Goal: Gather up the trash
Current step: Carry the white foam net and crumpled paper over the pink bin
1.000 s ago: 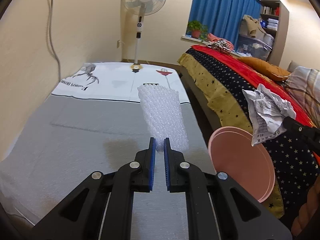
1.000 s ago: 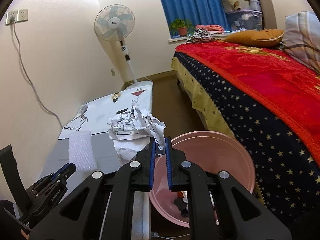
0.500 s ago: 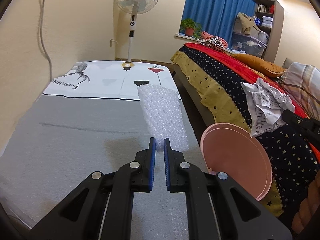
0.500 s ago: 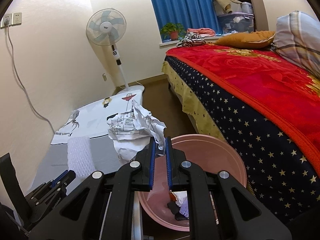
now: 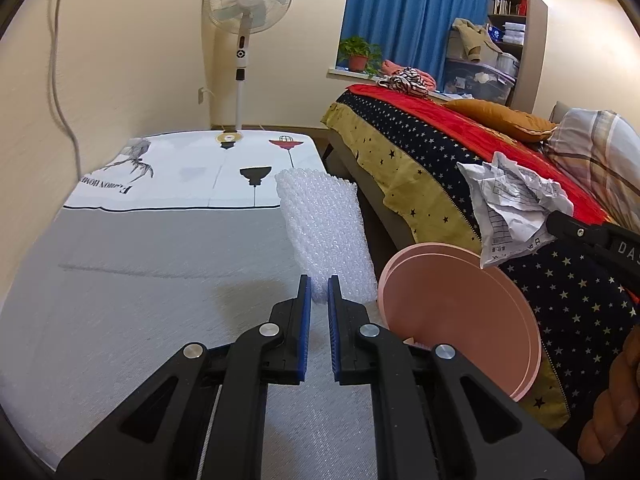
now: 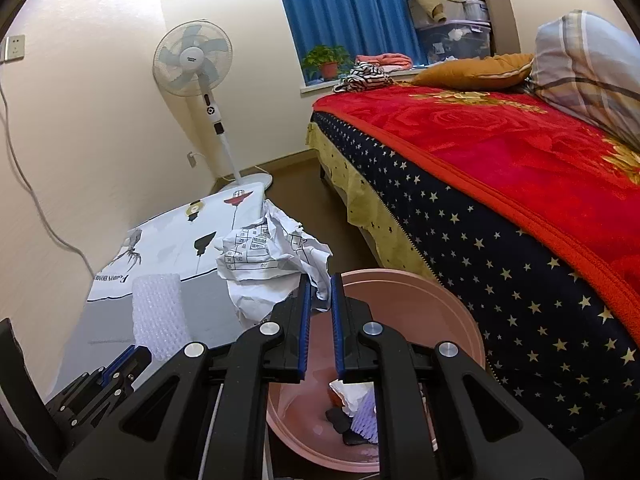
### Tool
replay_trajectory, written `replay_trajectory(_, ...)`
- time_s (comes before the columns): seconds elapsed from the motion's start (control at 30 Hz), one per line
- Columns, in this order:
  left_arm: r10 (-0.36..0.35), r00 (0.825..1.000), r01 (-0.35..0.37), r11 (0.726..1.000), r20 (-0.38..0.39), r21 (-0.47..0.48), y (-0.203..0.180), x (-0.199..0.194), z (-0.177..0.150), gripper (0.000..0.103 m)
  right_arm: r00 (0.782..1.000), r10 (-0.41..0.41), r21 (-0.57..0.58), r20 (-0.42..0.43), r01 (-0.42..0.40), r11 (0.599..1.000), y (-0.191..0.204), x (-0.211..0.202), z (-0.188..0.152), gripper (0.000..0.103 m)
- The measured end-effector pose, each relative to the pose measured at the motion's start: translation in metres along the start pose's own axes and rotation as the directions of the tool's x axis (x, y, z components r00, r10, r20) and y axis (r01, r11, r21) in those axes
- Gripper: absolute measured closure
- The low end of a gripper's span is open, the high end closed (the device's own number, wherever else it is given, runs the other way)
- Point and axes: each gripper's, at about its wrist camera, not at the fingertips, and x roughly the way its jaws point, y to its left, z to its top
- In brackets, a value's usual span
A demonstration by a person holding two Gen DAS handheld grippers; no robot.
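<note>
a bed (image 6: 520,168) with a red blanket and a star-patterned cover fills the right side, its edge running close past a pink bin (image 6: 432,312). a grey and white table (image 5: 120,280) lies along the left wall, with a strip of brown floor (image 6: 304,184) left open between table edge and bed. a standing fan (image 5: 248,8) is seen at the table's far end. the bin sits in that strip, just beside the table's near right edge, with a few scraps visible at its bottom. a sheet of bubble wrap (image 5: 324,232) is clamped at its near end by the left gripper (image 5: 319,292), whose blue pads are nearly together; the sheet is held near the table's right edge, just beside the bin's rim. a crumpled sheet of printed paper (image 6: 272,256) is pinched at 1 corner by the right gripper (image 6: 318,294), its jaws nearly closed, at the bin's far rim on the table side.
</note>
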Motion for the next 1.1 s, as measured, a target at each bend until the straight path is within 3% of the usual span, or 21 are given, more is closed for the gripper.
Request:
replay_trajectory(0.73, -0.051, 0.999, 0.052, 0.997, -0.008, 0.06, -0.029, 0.015, -0.001, 0.095, 0.996, -0.09, 0.031, -0.009, 0.09, 0.995, -0.015, 0.012, 0.001, 0.093)
replay_trajectory(1.1, -0.132, 0.991, 0.133, 0.988, -0.021, 0.082, -0.059, 0.026, -0.001, 0.095, 0.988, -0.154, 0.059, 0.004, 0.154, 0.986, -0.034, 0.003, 0.003, 0.093)
